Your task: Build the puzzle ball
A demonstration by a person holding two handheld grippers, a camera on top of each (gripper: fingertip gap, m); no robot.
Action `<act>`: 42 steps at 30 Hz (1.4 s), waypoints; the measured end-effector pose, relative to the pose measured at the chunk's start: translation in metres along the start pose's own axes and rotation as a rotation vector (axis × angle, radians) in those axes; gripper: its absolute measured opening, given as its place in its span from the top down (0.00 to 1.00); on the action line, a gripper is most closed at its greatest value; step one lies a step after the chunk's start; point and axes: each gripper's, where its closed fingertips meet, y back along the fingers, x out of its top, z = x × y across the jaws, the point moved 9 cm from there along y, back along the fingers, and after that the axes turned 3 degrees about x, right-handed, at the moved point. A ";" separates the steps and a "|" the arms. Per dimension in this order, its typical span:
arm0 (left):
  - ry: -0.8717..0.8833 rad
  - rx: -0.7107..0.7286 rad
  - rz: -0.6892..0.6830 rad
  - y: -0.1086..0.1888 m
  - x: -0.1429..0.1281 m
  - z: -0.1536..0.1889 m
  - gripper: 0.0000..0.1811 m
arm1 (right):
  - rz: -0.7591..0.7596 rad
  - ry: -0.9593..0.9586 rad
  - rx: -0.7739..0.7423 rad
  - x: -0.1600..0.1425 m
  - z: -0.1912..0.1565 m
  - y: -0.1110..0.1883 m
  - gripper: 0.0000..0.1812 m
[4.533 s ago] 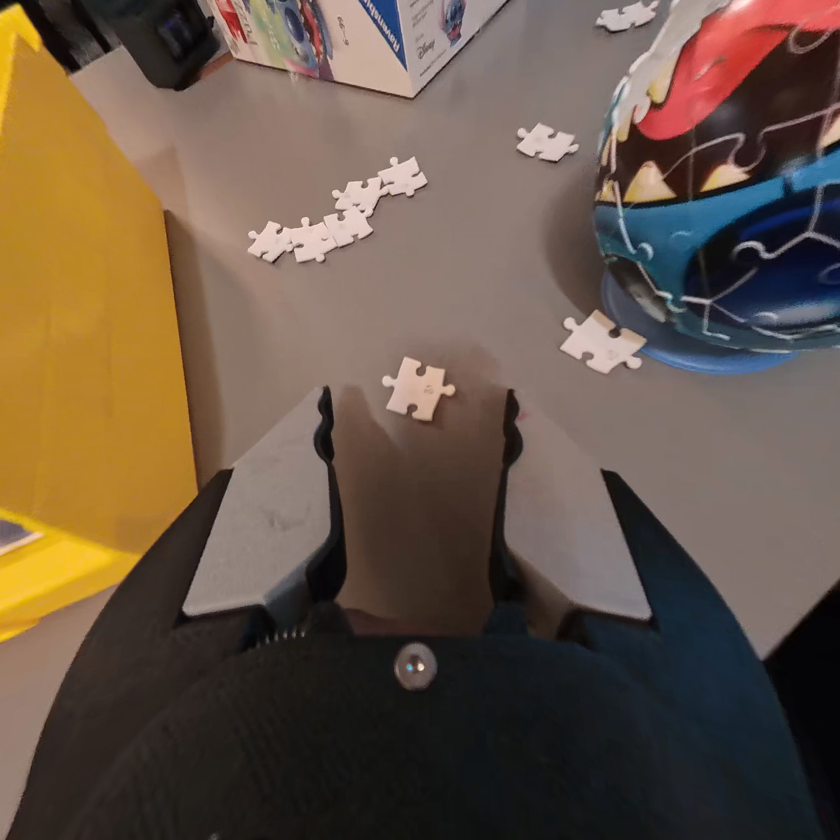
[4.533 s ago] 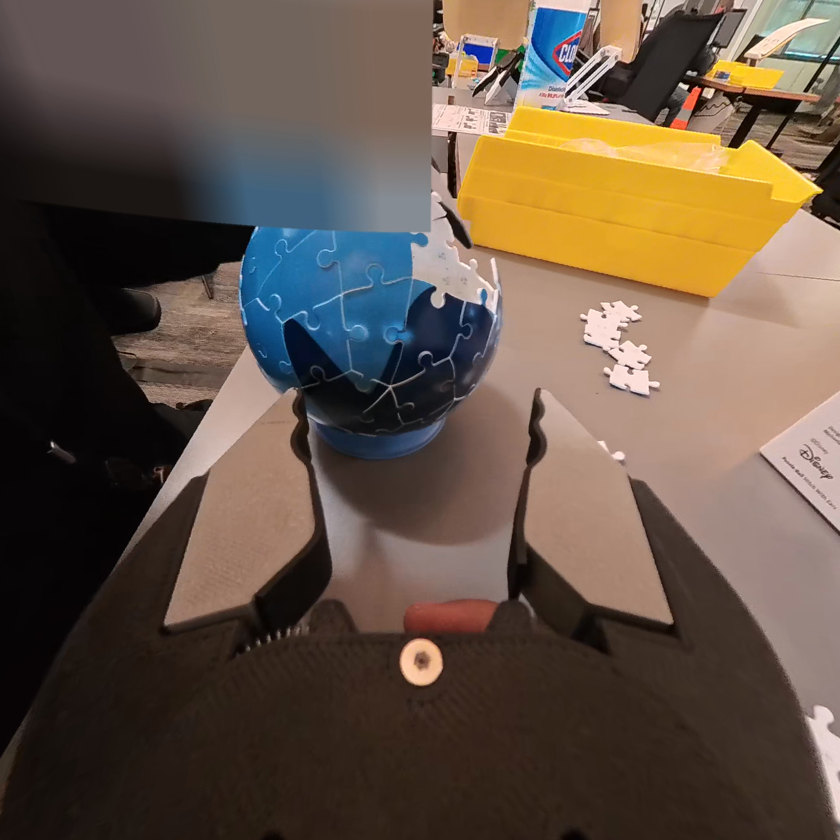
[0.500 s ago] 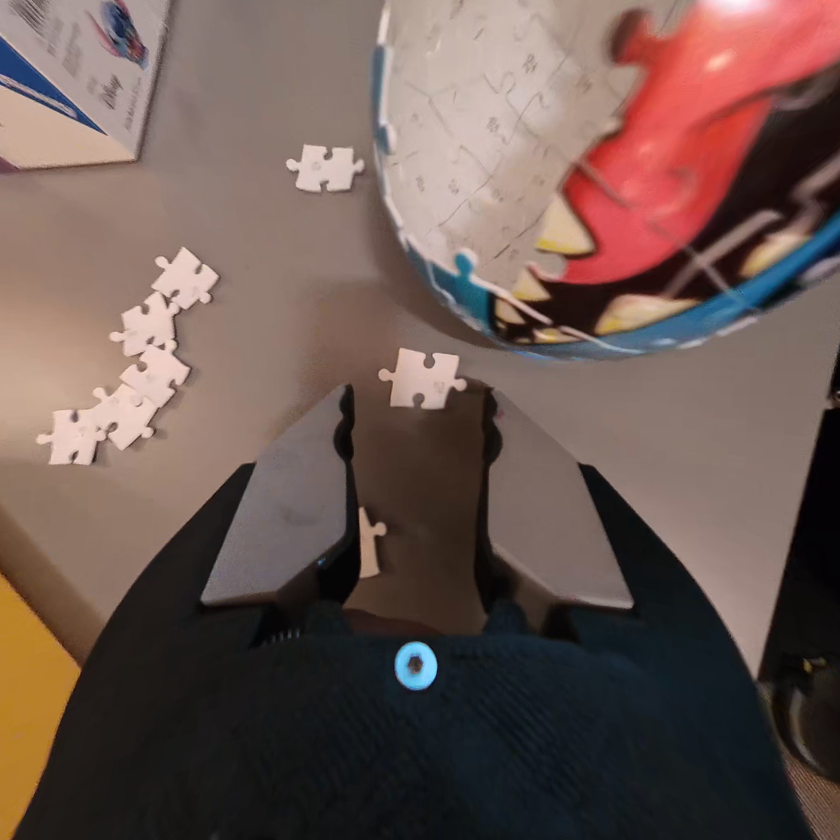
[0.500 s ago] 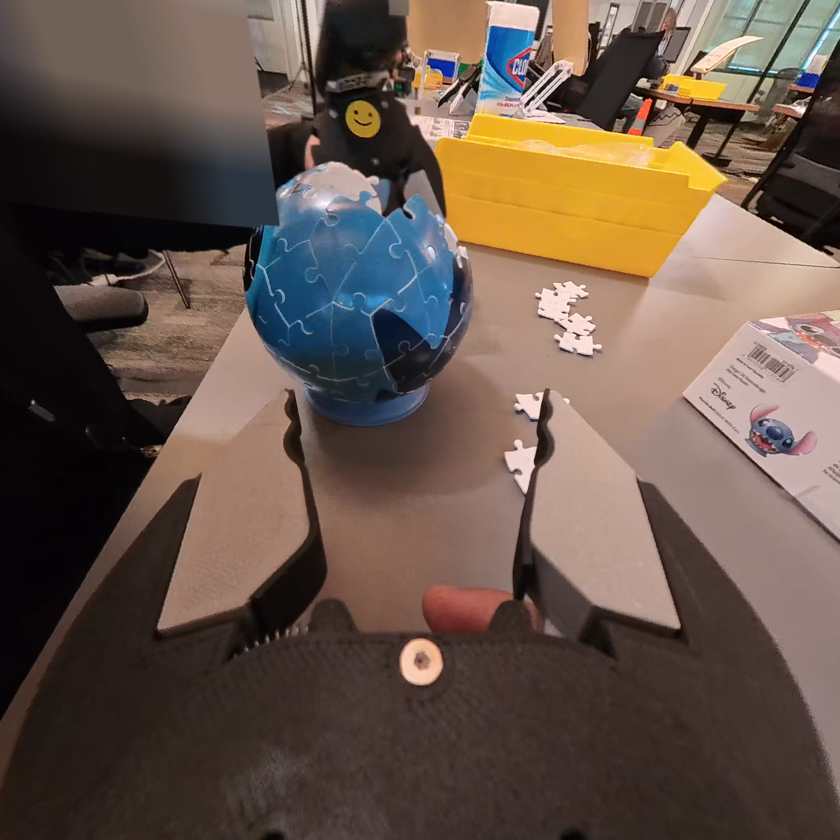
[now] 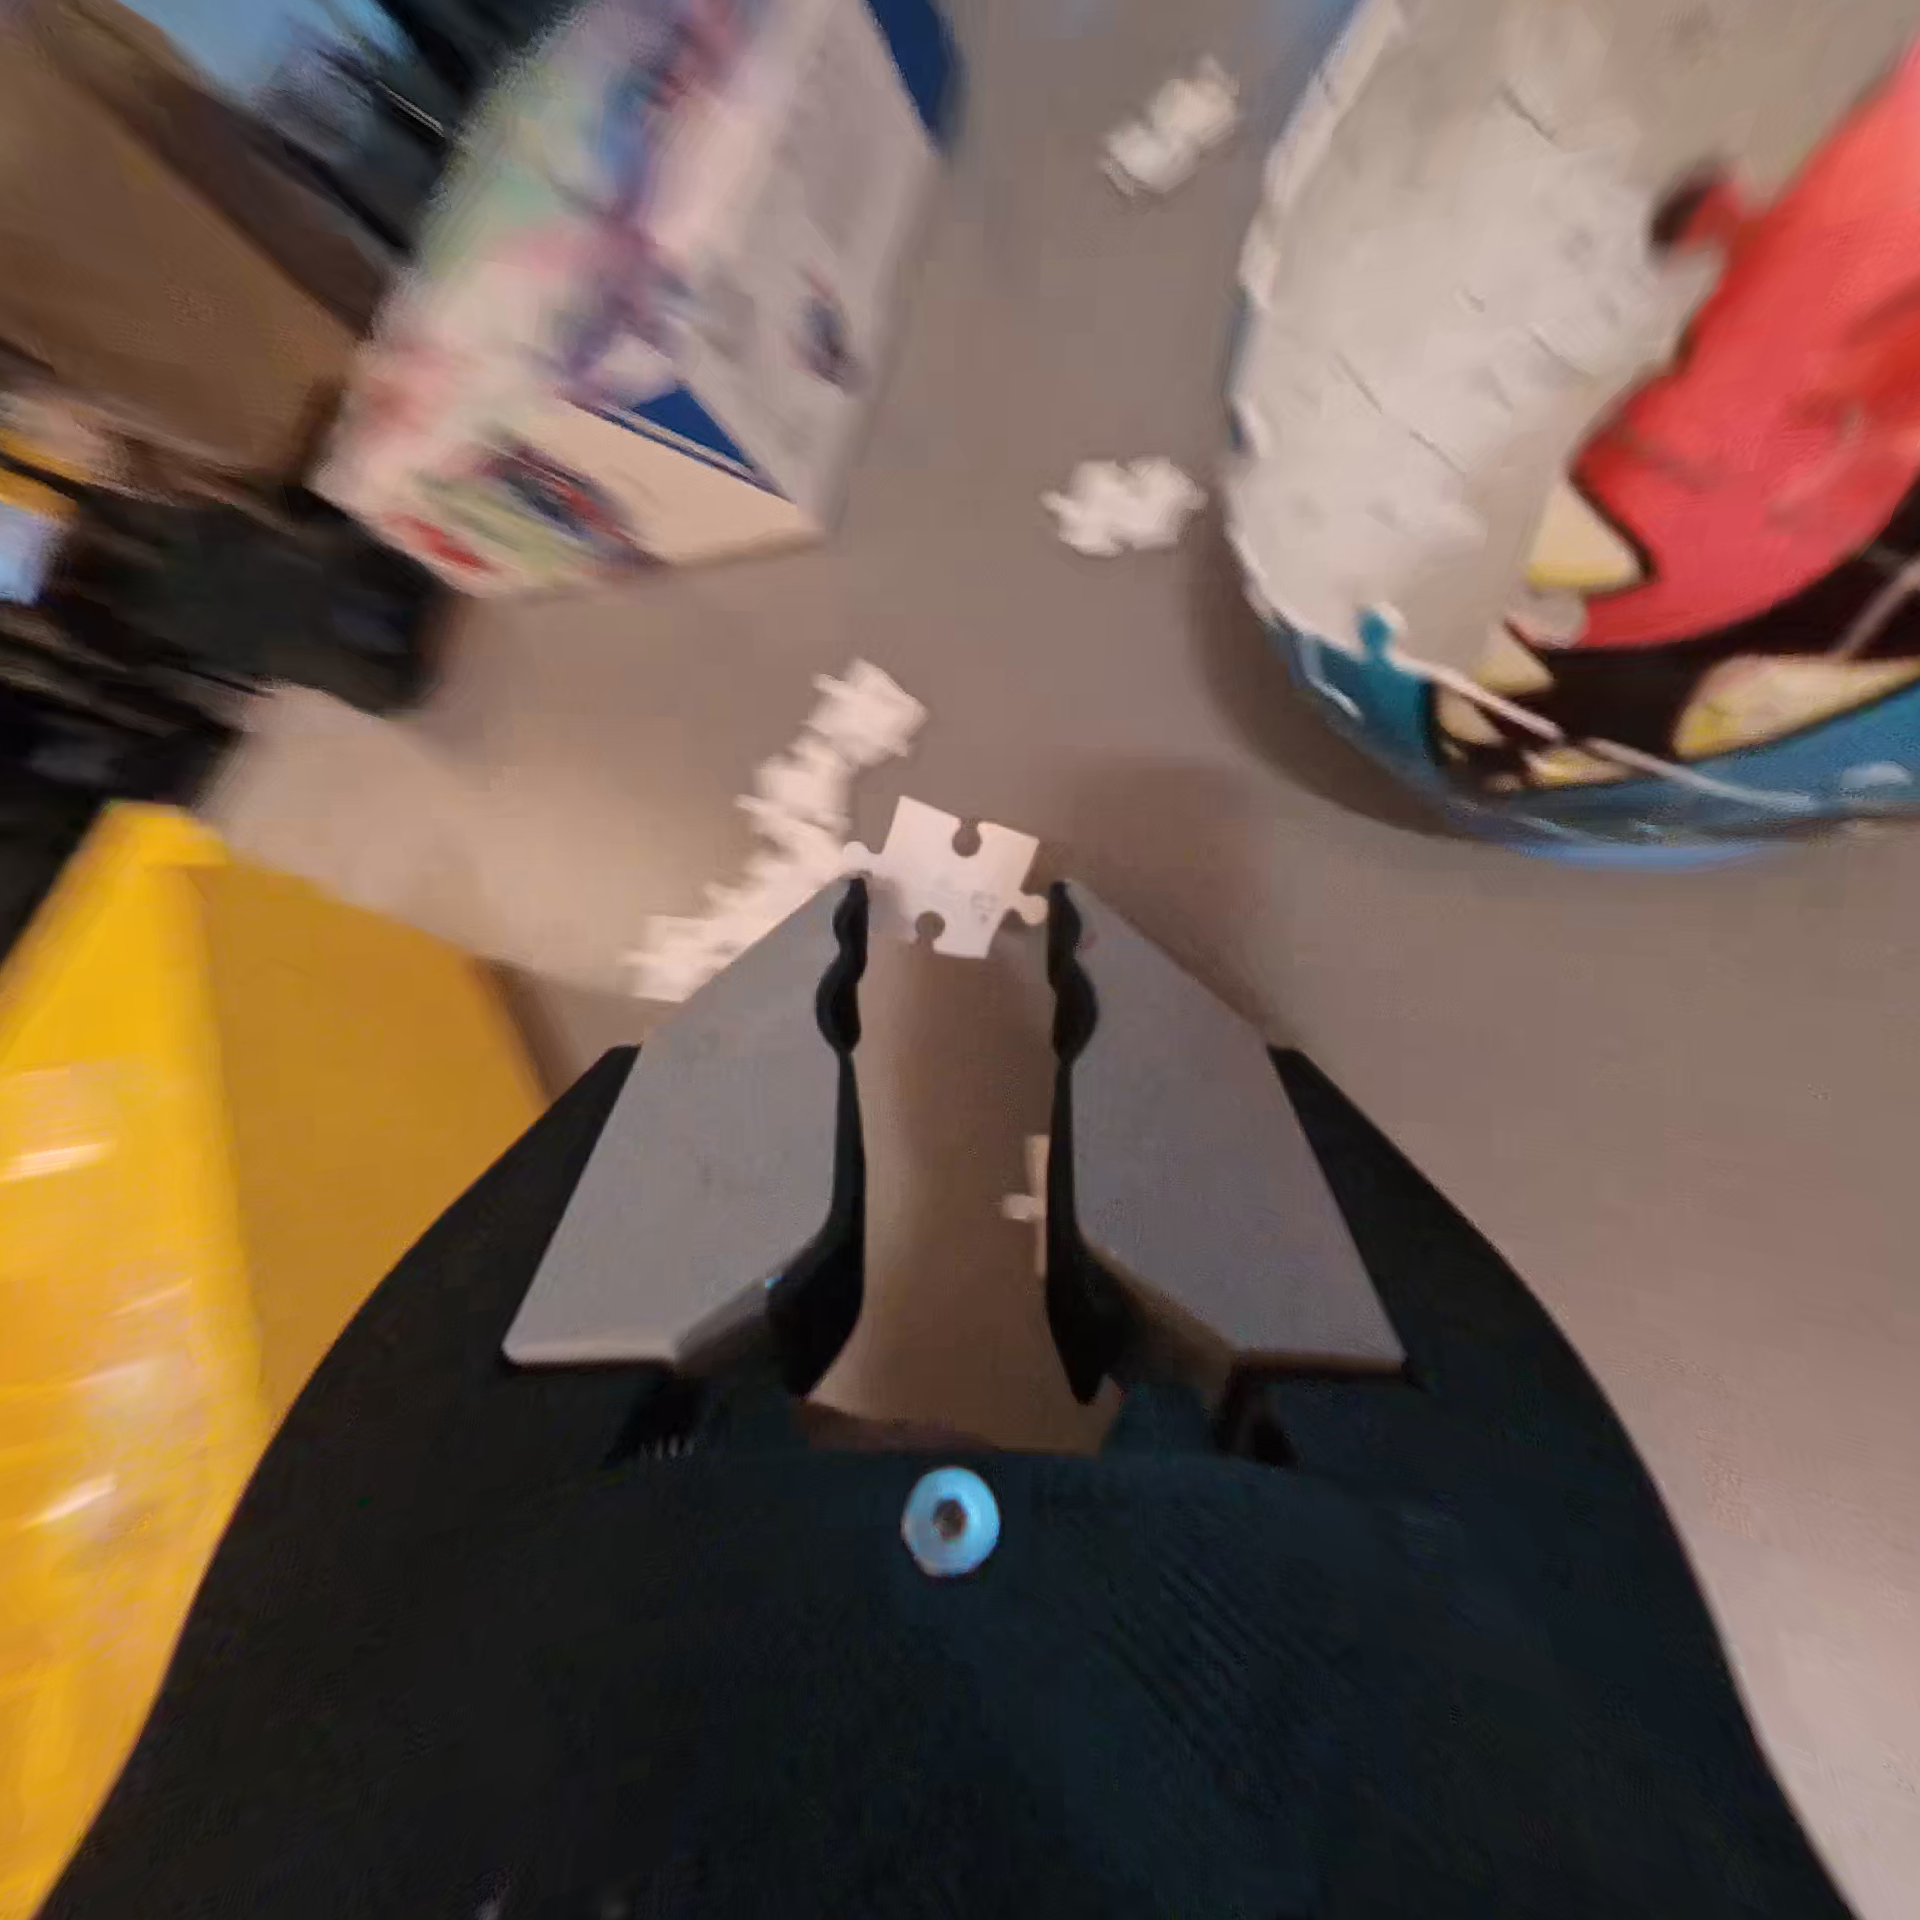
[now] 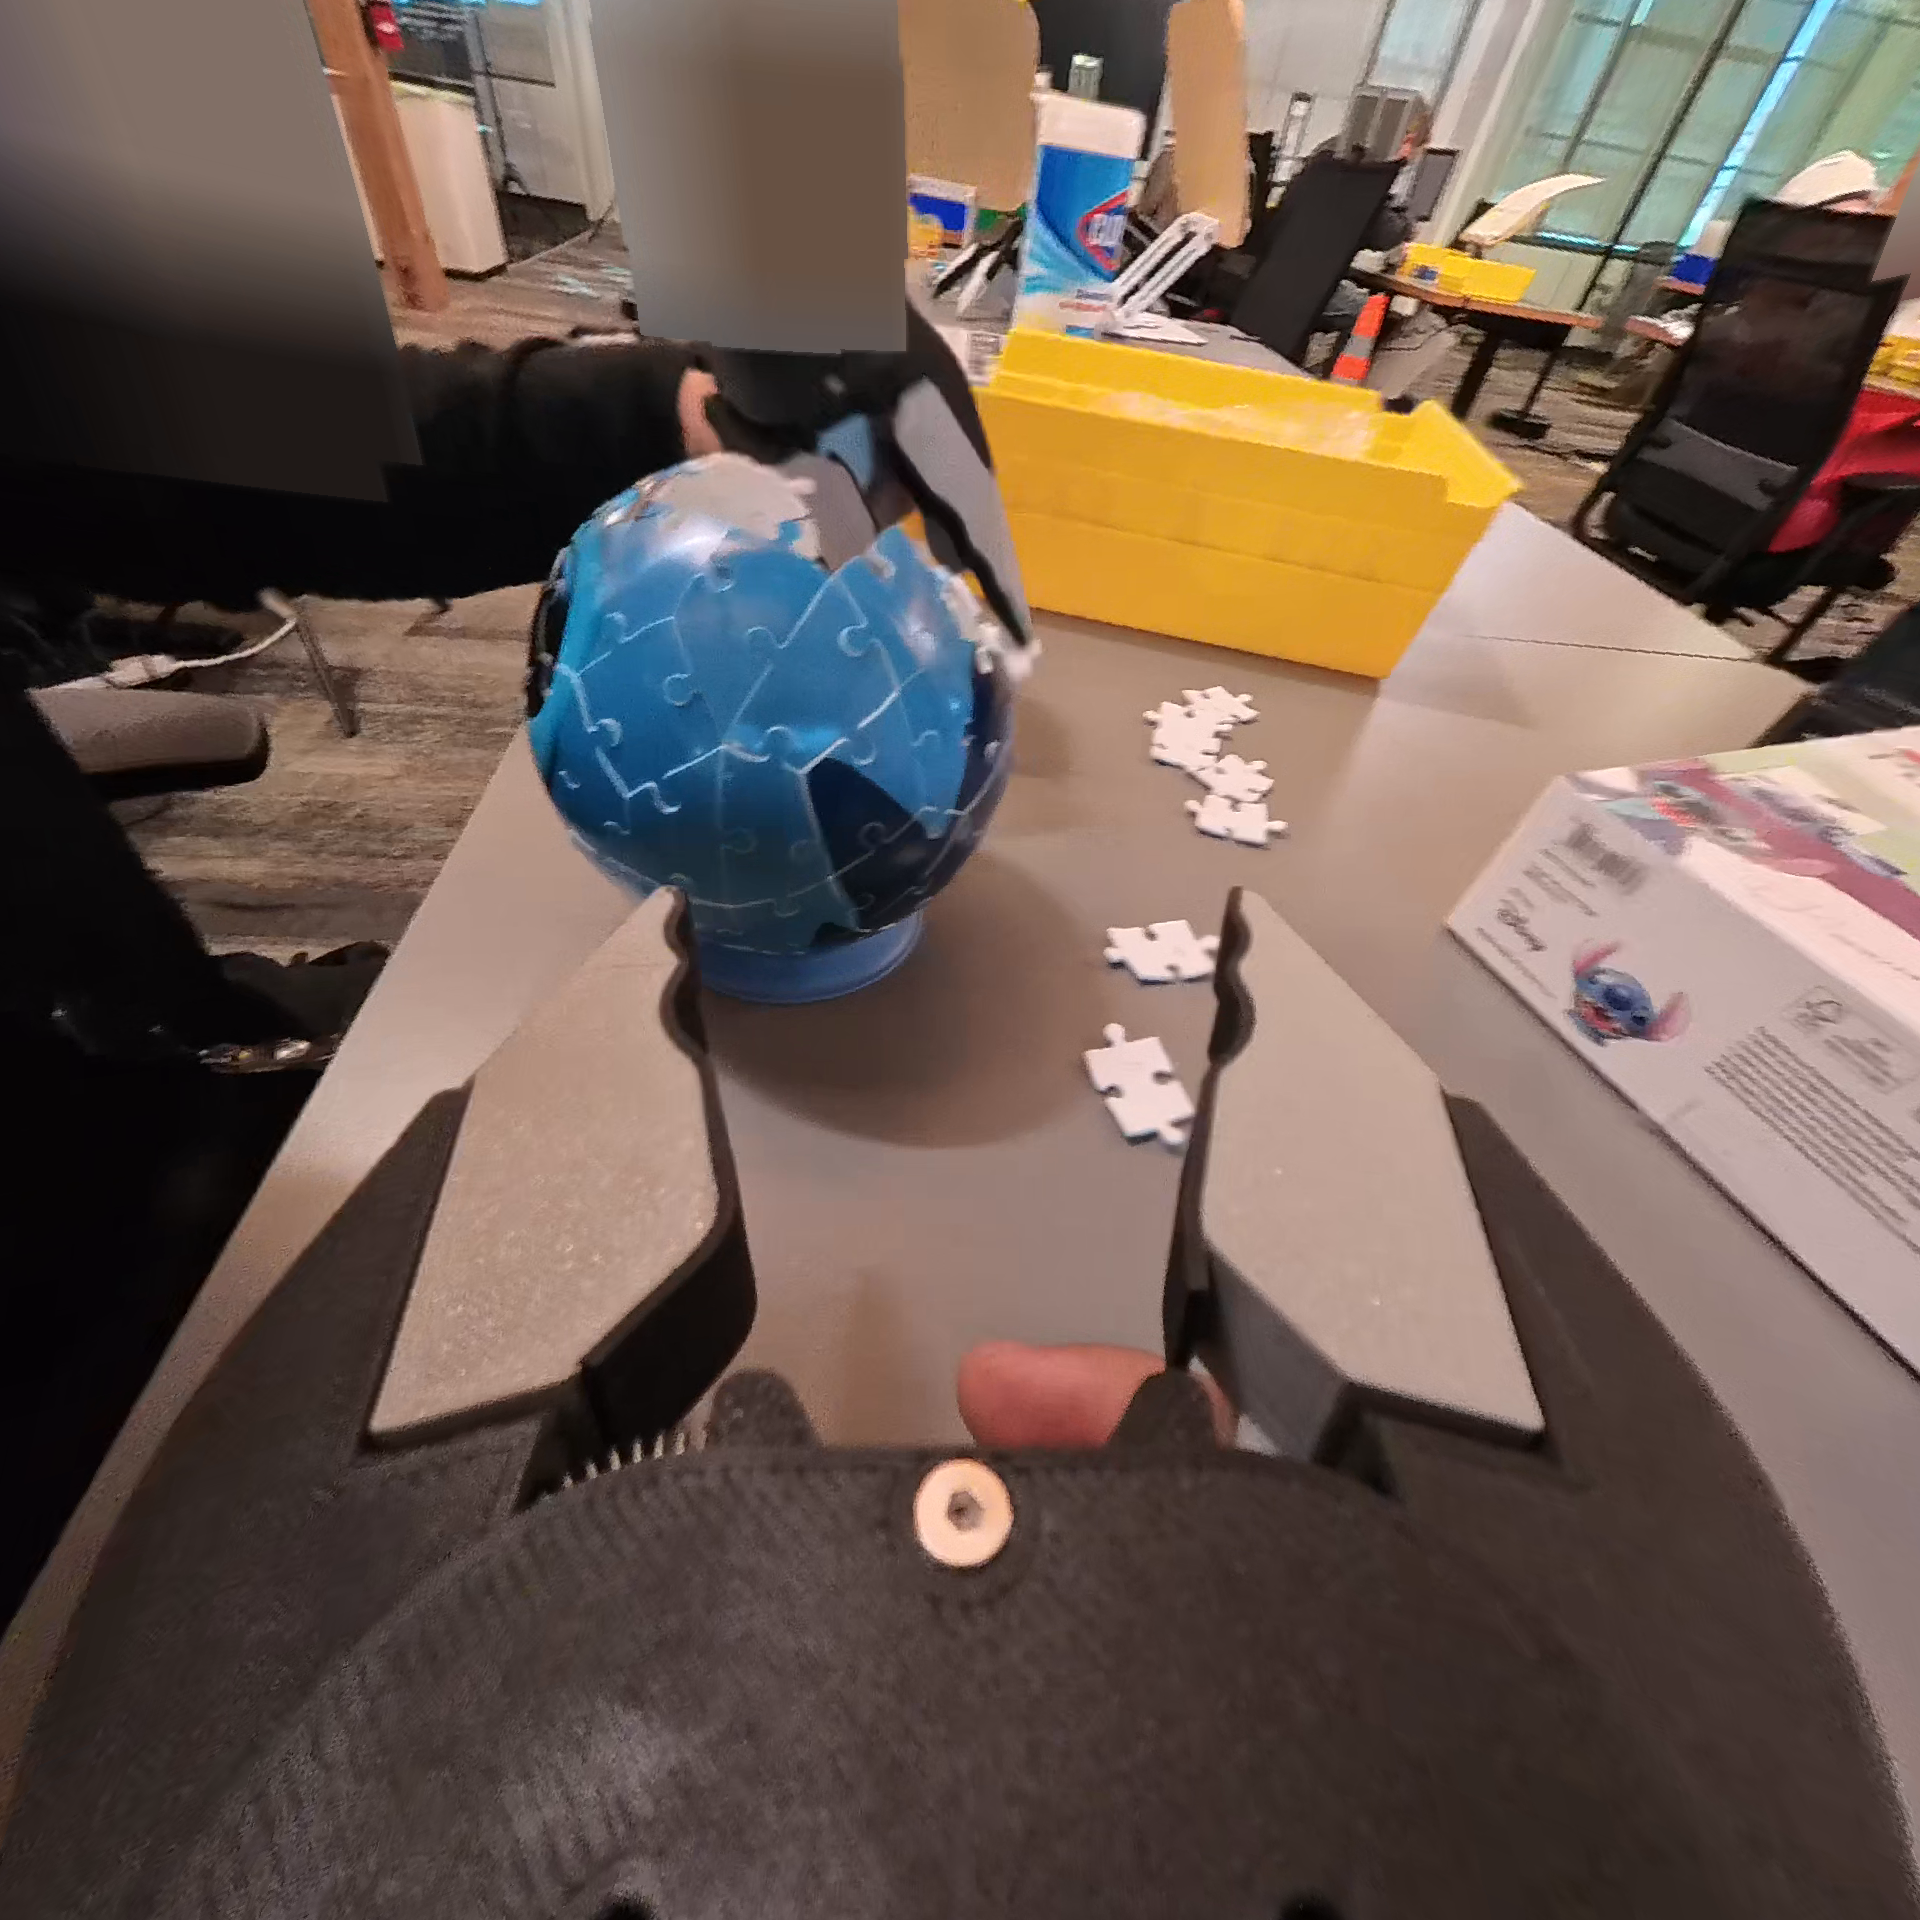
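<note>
While my left gripper point(image 5: 951, 902) is now pinching the lifted puzzle piece point(image 5: 958, 891), I'm keeping my empty right gripper point(image 6: 954, 945) spread; fitting into the ball point(image 6: 769, 727) is coming.

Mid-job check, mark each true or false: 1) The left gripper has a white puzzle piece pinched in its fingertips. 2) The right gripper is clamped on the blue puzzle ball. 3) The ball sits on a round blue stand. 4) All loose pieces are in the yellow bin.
1) True. The left gripper pinches a flat white puzzle piece at its tips.
2) False. The right gripper is open and empty, short of the blue puzzle ball.
3) True. The ball rests on a round blue stand.
4) False. Loose white pieces lie on the grey table.
</note>
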 end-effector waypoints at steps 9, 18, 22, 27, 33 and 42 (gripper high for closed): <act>-0.341 0.664 0.424 0.057 0.125 0.010 0.82 | 0.207 -0.229 0.026 0.122 0.022 -0.009 0.77; -0.359 0.778 0.498 0.059 0.162 0.046 0.82 | 0.176 -0.129 0.046 0.163 -0.001 -0.062 1.00; -0.311 0.697 0.486 0.063 0.159 0.046 0.82 | 0.137 -0.116 0.088 0.161 0.000 -0.063 1.00; 0.014 0.469 0.478 0.092 0.147 0.012 0.90 | -0.012 0.025 0.060 0.165 0.007 -0.060 1.00; 0.282 0.059 0.503 0.086 0.142 0.002 0.96 | -0.177 0.139 0.150 0.163 0.001 -0.081 1.00; 0.334 0.023 0.398 0.060 0.116 -0.002 1.00 | -0.240 0.089 0.200 0.139 0.024 -0.093 1.00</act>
